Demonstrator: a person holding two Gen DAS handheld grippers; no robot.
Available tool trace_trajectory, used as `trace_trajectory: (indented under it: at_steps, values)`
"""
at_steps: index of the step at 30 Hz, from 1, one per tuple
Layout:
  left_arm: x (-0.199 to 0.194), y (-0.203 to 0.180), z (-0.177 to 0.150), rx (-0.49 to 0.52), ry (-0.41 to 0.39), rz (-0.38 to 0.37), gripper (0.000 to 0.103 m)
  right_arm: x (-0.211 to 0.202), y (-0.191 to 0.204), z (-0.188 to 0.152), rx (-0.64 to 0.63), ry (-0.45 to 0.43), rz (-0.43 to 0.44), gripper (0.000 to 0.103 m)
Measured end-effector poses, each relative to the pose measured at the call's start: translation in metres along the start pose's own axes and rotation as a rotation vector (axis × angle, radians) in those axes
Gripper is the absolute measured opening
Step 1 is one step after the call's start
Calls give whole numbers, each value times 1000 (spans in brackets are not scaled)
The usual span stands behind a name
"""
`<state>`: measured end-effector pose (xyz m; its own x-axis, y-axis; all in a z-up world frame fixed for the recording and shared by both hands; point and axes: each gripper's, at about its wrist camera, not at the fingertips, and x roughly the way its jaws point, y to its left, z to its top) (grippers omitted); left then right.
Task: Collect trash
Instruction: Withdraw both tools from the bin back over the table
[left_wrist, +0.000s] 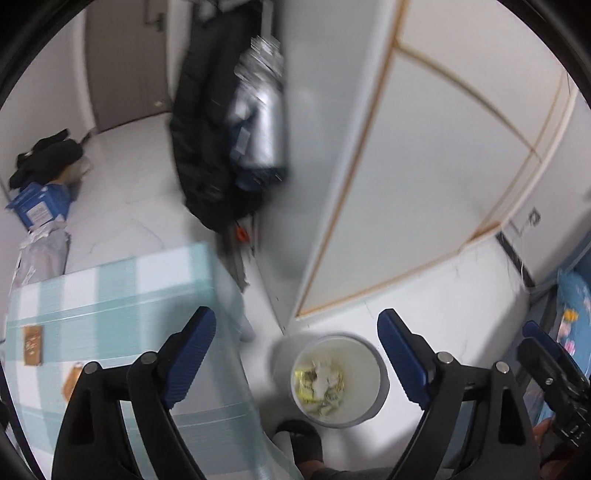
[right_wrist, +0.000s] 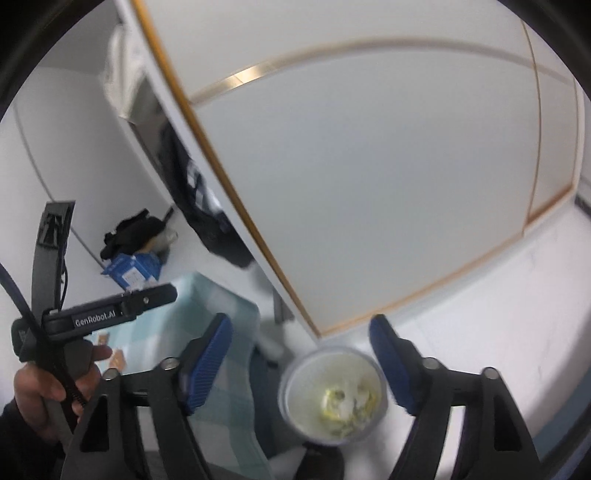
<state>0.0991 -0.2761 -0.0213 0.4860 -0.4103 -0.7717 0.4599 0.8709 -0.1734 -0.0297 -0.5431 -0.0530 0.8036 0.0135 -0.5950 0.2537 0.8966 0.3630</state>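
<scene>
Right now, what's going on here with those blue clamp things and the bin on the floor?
A person is tidying up with a two-finger gripper in each hand. Both the left gripper and the right gripper are open and empty, held above a white trash bin on the floor. Yellowish wrappers and crumpled paper already lie inside. A table with a checked cloth stands beside it.

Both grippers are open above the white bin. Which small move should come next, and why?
Probably turn toward the table and reach for a brown wrapper. Both the left gripper and the right gripper are open with nothing between the jaws, the white bin on the floor already holds crumpled yellow and white trash, and brown wrappers lie on the checked tablecloth.
</scene>
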Motion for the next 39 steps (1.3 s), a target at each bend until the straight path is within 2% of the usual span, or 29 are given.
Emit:
trace_trajectory:
  at_steps: [5,11,18,28,33,39]
  values:
    - [-36,28,8,-51,-114,46,89,-28,41,18,-62,-109,17,89]
    - [-84,65,7,-107,-209,105,92,-52,96,32,-151,-212,56,95]
    - [-121,108,-1,-165,-308,159,100,-58,162,31,-255,-261,135,101]
    - [-147,182,-26,-271,-385,263,101,-22,250,13,-372,-200,227,103]
    - [-144,215,-38,-323,-378,300,101,8,288,0,-415,-138,261,103]
    - [-134,247,-55,-364,-373,353,101,42,315,-22,-465,-57,304,103]
